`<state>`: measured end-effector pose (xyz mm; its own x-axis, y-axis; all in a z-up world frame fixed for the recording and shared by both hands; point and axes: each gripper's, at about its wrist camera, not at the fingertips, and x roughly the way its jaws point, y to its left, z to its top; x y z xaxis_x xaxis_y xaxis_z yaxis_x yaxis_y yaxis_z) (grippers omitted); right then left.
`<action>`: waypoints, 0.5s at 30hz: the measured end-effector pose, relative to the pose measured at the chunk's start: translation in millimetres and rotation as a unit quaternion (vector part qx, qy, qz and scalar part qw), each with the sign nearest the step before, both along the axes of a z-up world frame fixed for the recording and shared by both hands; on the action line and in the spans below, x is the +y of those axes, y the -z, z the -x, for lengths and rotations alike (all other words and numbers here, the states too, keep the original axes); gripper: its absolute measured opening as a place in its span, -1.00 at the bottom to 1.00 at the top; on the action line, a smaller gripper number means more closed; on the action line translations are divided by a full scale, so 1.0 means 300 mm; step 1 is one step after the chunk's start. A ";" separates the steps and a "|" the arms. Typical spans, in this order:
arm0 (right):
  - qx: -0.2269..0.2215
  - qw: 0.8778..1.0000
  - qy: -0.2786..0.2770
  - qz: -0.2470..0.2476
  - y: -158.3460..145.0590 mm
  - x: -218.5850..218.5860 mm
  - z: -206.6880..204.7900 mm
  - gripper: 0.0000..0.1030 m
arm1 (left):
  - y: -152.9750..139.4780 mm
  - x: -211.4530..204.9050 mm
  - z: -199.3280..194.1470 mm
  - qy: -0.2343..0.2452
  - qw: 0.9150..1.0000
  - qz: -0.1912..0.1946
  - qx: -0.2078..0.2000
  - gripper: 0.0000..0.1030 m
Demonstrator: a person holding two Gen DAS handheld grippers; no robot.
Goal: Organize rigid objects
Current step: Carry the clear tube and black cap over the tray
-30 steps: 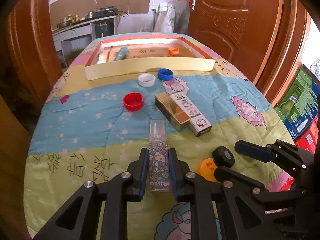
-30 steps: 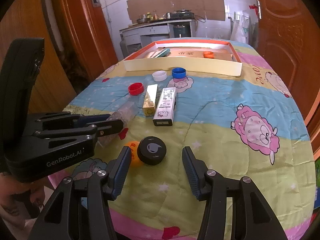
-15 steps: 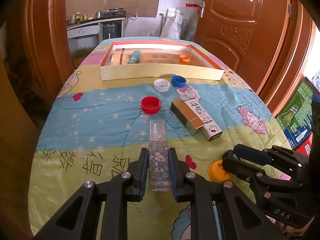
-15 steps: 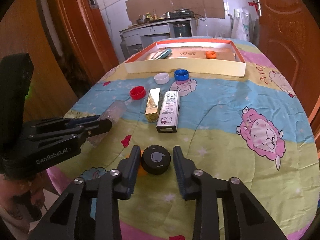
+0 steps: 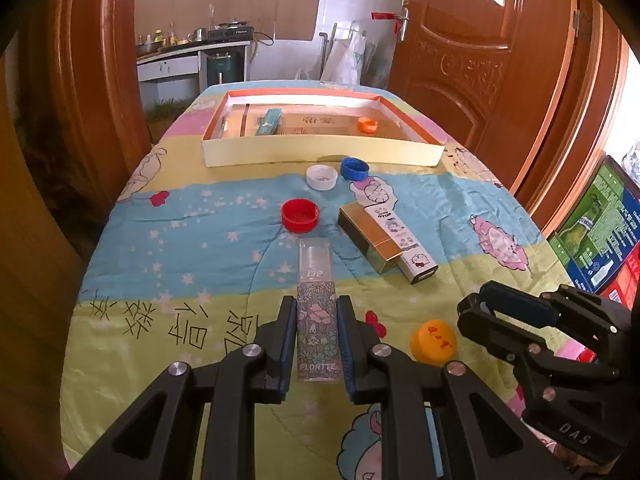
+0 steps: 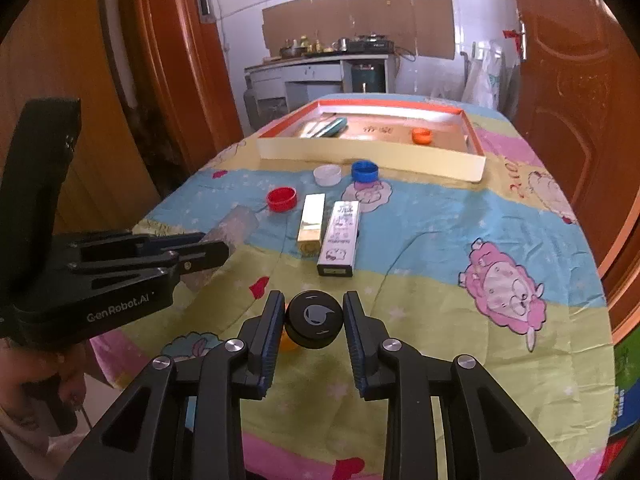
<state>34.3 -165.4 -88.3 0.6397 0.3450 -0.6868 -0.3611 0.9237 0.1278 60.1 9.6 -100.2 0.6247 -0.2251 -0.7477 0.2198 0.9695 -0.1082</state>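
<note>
My left gripper (image 5: 316,320) is shut on a clear floral box (image 5: 316,308) and holds it above the quilt; the box also shows in the right wrist view (image 6: 230,236). My right gripper (image 6: 314,308) is shut on a black round cap (image 6: 314,320), lifted off the quilt. An orange-yellow cap (image 5: 434,340) lies on the quilt below it. A shallow cream tray (image 5: 320,156) with an orange rim stands at the far end, holding a teal box (image 5: 269,121) and an orange cap (image 5: 368,124). Red (image 5: 300,215), white (image 5: 321,177) and blue (image 5: 354,168) caps lie before it.
A gold box (image 5: 370,238) and a white cartoon box (image 5: 400,236) lie side by side mid-table. Wooden doors stand on both sides. Cardboard cartons (image 5: 600,232) stand on the floor at the right. A kitchen counter (image 5: 188,56) is far behind.
My right gripper closed on the black cap and lifted it, uncovering the orange-yellow cap. My left gripper rose and pulled back with the floral box in it.
</note>
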 end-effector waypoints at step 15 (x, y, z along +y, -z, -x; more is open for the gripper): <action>-0.034 0.999 0.014 0.008 -0.086 -0.028 -0.006 -0.40 | -0.098 0.021 0.008 -0.004 0.999 0.006 -0.033 -0.61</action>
<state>36.0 -173.9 -62.4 0.6938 0.3158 -0.6472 -0.3421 0.9354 0.0896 57.7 15.9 -70.8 0.6742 -0.2283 -0.7023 0.2182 0.9701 -0.1058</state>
